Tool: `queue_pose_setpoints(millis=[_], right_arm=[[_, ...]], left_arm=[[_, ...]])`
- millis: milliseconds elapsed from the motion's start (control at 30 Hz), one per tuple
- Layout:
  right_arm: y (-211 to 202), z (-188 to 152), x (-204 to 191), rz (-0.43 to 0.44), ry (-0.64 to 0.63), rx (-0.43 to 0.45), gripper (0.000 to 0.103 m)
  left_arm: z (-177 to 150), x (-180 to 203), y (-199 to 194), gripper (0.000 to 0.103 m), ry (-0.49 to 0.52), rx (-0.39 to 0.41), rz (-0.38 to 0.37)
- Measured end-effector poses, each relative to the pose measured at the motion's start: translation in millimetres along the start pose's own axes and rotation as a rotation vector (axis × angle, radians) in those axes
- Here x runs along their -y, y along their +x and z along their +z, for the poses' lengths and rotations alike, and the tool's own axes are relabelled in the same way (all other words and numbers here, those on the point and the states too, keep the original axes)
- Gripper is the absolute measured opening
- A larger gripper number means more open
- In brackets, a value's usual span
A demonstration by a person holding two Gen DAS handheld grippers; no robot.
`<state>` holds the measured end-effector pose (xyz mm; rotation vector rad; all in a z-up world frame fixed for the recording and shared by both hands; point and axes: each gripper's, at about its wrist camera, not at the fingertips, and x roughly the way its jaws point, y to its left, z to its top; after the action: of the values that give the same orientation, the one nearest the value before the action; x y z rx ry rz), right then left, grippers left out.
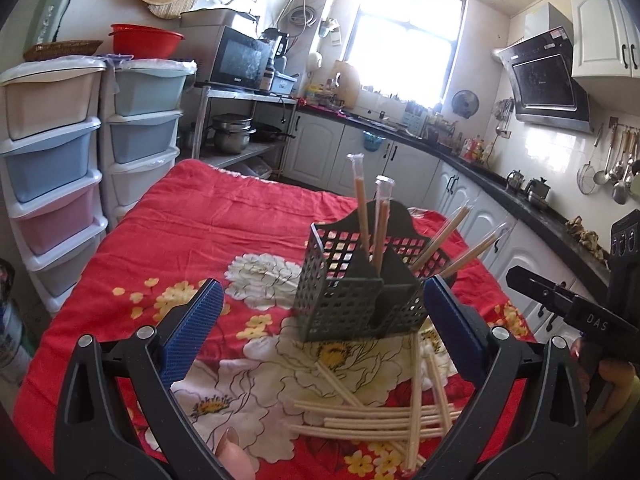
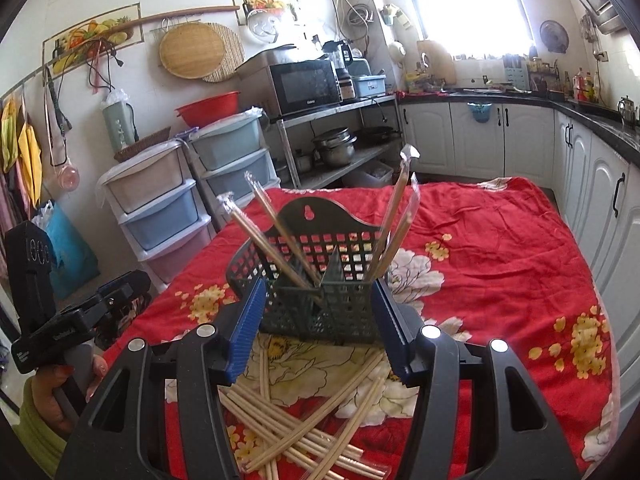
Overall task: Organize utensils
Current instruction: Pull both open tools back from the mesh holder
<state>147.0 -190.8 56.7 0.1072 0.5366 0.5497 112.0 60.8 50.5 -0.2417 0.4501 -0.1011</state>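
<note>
Under my jaws spreads a red floral cloth [image 1: 224, 216]. Beyond and left of my jaws stand pastel drawer towers [image 1: 52, 152] topped by a red basin [image 1: 146, 40], with a microwave [image 1: 240, 58] on a metal rack [image 2: 340, 152]; ahead glares a window [image 1: 400, 48], right hangs a range hood [image 1: 548, 80]

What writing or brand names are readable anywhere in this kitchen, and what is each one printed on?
"DAS": on the right gripper, seen from the left wrist camera.
"Galanz", small and uncertain: on the microwave.
Print on the left gripper body: too blurred.
Counter bottles' labels: too small.
</note>
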Motion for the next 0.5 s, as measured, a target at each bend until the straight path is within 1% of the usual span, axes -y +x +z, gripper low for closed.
queue_pose_setpoints(millis=[333, 500], right_arm=[[13, -15, -11, 0.012, -0.014, -0.051, 0.053], [23, -26, -15, 0.015, -0.018, -0.098, 0.053]], left_arm=[[-16, -12, 5, 0.092, -0.018, -0.041, 0.03], [-25, -18, 7, 0.092, -0.035, -0.066, 0.035]])
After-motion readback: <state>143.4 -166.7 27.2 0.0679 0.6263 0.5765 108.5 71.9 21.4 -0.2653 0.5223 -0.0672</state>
